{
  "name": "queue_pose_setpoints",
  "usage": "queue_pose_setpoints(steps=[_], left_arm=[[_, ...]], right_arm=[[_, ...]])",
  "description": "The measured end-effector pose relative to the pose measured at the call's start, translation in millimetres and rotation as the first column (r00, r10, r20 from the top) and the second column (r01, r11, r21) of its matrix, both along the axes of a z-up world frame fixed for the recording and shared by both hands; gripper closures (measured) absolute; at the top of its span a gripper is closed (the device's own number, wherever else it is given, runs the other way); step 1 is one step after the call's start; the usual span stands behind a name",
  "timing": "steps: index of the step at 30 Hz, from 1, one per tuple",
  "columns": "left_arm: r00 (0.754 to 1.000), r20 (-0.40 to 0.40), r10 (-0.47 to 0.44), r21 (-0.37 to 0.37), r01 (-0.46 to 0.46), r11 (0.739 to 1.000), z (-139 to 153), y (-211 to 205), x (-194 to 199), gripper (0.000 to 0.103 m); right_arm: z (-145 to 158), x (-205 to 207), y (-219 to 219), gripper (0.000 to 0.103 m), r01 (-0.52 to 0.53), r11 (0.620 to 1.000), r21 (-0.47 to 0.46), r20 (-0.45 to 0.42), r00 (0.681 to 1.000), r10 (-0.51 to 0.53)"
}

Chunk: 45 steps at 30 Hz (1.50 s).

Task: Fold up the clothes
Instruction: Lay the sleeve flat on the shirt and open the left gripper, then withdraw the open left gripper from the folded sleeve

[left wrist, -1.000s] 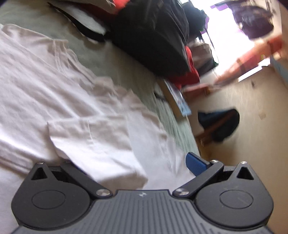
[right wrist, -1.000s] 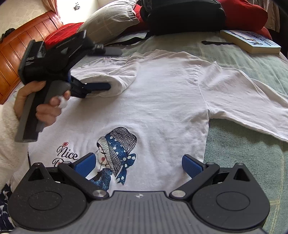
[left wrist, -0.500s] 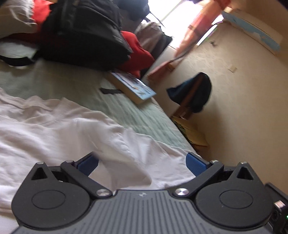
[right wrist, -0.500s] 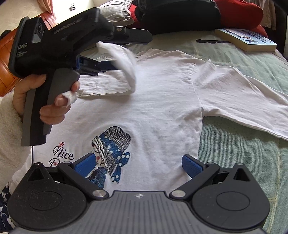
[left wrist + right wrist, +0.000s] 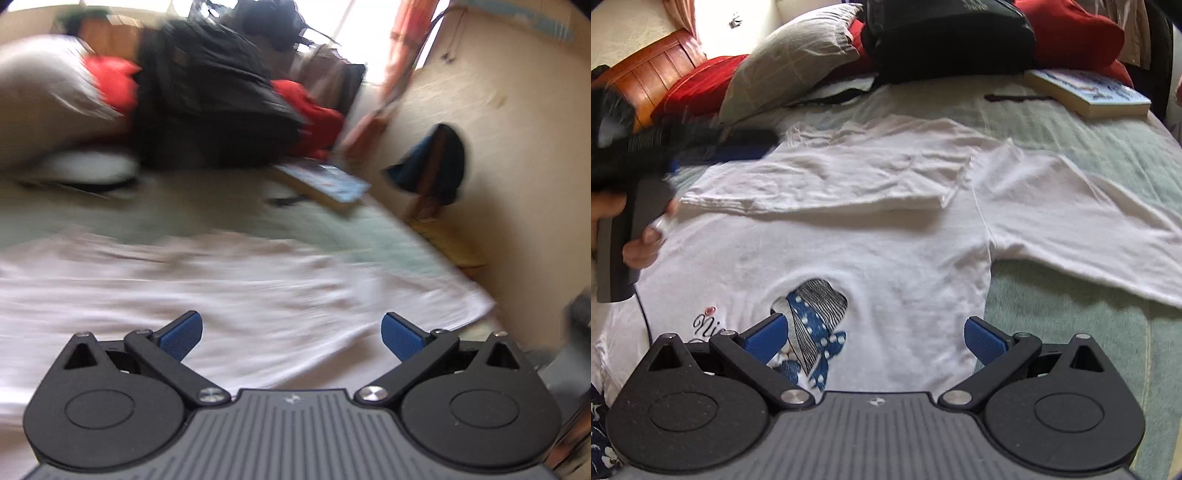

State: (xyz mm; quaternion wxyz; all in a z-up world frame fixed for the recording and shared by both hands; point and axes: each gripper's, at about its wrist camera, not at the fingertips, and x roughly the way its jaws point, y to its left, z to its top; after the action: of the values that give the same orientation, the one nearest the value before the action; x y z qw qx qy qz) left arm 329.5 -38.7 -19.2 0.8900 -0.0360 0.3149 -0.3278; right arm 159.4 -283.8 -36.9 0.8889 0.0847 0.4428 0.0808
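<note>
white shirt flat on the bed, one sleeve laid across the chest

while the white shirt lies face up on the green bedspread, its printed picture of a figure in a blue dotted scarf sits low on the chest, just ahead of the right claw. that claw hangs over the lower part of the shirt with its blue fingers spread wide and nothing between them.

one sleeve is folded over so it lies across the upper chest, its cuff end reaching toward the far shoulder seam. the other sleeve stretches out flat to the side over the bedspread.

at the left edge of the right wrist view, a hand grips the handle of the left claw, which hovers near the folded sleeve's shoulder end. from its own camera the left claw shows its blue fingers held well apart, empty, above white cloth; that view is smeared with blur, so the cloth under it is probably the shirt's body, though this is hard to tell.

at the head of the bed rest a grey pillow, a red cushion, a black bag and a book. a wooden headboard stands behind them.
</note>
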Motion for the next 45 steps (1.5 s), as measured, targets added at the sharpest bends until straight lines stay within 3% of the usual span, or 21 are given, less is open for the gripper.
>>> queue_pose_setpoints(steps=[2,4,7,9,12,16,19,21,24,27,33,35,37,40,45], left_arm=[[0.996,0.044,0.072,0.081,-0.075,0.994,-8,29,-3,0.001],[0.991,0.027,0.135,0.120,-0.137,0.983,-20,55,1,0.001],[0.968,-0.056,0.246,0.114,-0.239,0.964,-43,91,11,0.001],[0.947,-0.098,0.305,0.060,-0.300,0.952,-56,116,11,0.001],[0.947,-0.116,0.300,-0.008,-0.303,0.953,-51,131,4,0.001],[0.961,-0.055,0.272,-0.033,-0.274,0.961,-29,124,13,0.001],[0.965,-0.048,0.256,-0.047,-0.258,0.965,-30,113,35,0.001],[0.952,-0.080,0.294,-0.019,-0.297,0.955,-42,112,52,0.001],[0.905,-0.096,0.415,0.062,-0.410,0.910,-58,124,60,0.001],[0.884,-0.108,0.454,0.047,-0.452,0.891,-53,143,55,0.001],[0.923,-0.059,0.379,-0.053,-0.382,0.923,-26,143,67,0.001],[0.938,-0.086,0.336,-0.075,-0.343,0.936,-30,134,80,0.001],[0.930,-0.120,0.347,-0.042,-0.354,0.934,-42,128,91,0.001],[0.898,-0.147,0.414,0.043,-0.412,0.910,-56,126,98,0.002],[0.911,-0.052,0.409,0.086,-0.404,0.911,-20,131,73,0.002]], right_arm=[[2,2,2,0.000,-0.003,1.000,0.002,0.007,1.000,0.003],[2,6,5,0.000,-0.010,1.000,0.003,0.005,1.000,0.010],[1,12,14,0.000,-0.021,1.000,-0.006,-0.003,1.000,0.021],[0,16,20,0.000,-0.029,1.000,-0.011,-0.008,1.000,0.029],[-1,20,25,0.000,-0.041,0.999,-0.015,-0.016,0.999,0.041],[-2,30,29,0.000,-0.039,0.999,-0.032,-0.024,0.999,0.038],[0,36,35,0.000,-0.039,0.999,-0.034,-0.019,0.999,0.038],[1,38,38,0.000,-0.041,0.999,-0.034,-0.019,0.999,0.041],[-1,37,39,0.000,-0.041,0.998,-0.041,-0.028,0.999,0.040],[-5,40,33,0.000,-0.021,0.999,-0.044,-0.039,0.999,0.019],[-7,48,32,0.000,0.002,0.999,-0.038,-0.047,0.999,-0.004],[-4,47,36,0.000,-0.009,0.999,-0.038,-0.041,0.999,0.007],[-3,44,39,0.000,-0.010,0.999,-0.041,-0.040,0.999,0.008],[-1,39,36,0.000,0.013,0.999,-0.046,-0.043,0.999,-0.015],[4,34,30,0.000,0.055,0.997,-0.055,-0.031,0.998,-0.057]])
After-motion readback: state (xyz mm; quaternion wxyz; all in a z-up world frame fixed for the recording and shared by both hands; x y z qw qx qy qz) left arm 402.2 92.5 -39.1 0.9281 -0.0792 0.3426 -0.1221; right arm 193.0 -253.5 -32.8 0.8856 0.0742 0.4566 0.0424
